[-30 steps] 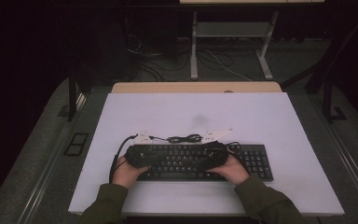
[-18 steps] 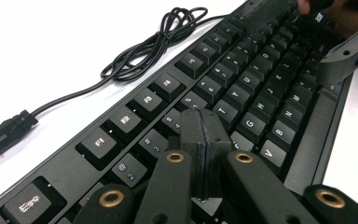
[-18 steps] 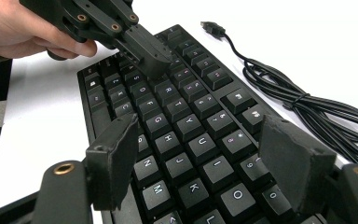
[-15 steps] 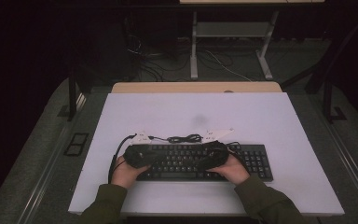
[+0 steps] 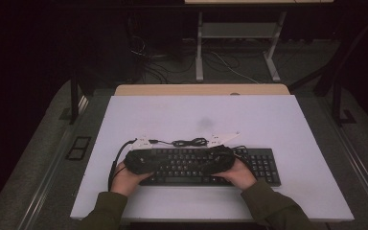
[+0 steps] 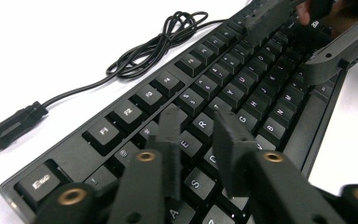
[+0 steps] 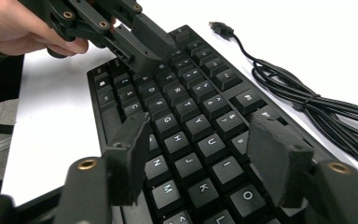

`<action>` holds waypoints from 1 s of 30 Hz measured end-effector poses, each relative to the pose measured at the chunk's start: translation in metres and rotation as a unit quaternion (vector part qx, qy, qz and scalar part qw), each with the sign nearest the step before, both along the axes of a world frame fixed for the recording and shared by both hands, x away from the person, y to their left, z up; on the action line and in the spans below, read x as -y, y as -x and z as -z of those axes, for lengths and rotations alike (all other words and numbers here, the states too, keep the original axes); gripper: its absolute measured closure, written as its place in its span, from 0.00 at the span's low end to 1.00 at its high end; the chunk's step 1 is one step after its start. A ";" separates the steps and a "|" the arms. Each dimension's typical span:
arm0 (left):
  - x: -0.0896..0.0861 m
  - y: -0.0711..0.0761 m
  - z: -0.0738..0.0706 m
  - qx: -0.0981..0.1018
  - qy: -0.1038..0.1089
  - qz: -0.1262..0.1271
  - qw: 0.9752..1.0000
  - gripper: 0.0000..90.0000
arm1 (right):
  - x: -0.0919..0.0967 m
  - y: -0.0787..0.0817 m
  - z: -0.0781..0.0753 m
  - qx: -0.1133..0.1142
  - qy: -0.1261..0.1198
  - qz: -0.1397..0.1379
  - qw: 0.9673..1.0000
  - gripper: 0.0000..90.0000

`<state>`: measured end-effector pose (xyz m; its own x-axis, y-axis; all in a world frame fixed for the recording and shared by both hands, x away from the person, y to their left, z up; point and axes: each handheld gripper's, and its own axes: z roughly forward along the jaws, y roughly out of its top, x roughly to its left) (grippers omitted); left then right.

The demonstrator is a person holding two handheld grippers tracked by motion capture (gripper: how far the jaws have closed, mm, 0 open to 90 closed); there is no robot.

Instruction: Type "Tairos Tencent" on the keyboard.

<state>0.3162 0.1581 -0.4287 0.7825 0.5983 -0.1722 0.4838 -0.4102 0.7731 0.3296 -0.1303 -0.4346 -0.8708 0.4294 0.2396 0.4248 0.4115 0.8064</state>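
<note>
Since the earlier frame my left claw [image 6: 198, 135] has just been opening and stands slightly spread over the E and R keys, nothing between its jaws; my right claw [image 7: 200, 154] has just been closing, still spread above the H and U keys. The white surface [image 5: 268, 120] carries the black keyboard [image 5: 263, 165] at lower centre of the high view, its coiled cable [image 5: 189, 142] just behind.

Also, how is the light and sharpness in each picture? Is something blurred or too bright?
High view: dim all over, surroundings nearly black, the keyboard dark and low in detail. Left gripper view: the table is washed out to plain white; the near jaws are soft, the key letters readable in the middle. Right gripper view: the same white glare on the table, near jaws blurred, the cable fairly sharp.
</note>
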 end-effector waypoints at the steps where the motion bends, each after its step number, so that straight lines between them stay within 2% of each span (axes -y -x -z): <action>1: -0.001 0.000 0.000 0.000 -0.001 -0.001 1.000 0.76 | 0.000 0.000 0.000 -0.001 -0.001 -0.001 1.000 0.46; 13: -0.002 0.002 0.002 0.001 0.003 -0.011 1.000 0.47 | -0.004 0.006 -0.003 -0.009 0.000 -0.022 1.000 0.75; 20: 0.000 0.002 0.003 0.003 -0.001 -0.014 1.000 0.42 | -0.010 0.010 -0.002 -0.007 0.012 -0.036 0.999 0.91; 26: 0.000 0.003 0.004 0.007 0.000 -0.016 1.000 0.38 | -0.013 0.012 0.000 -0.008 0.024 -0.050 0.998 0.99; 30: 0.000 0.002 0.004 0.007 0.001 -0.018 1.000 0.35 | -0.015 0.013 0.002 -0.012 0.032 -0.053 0.998 0.99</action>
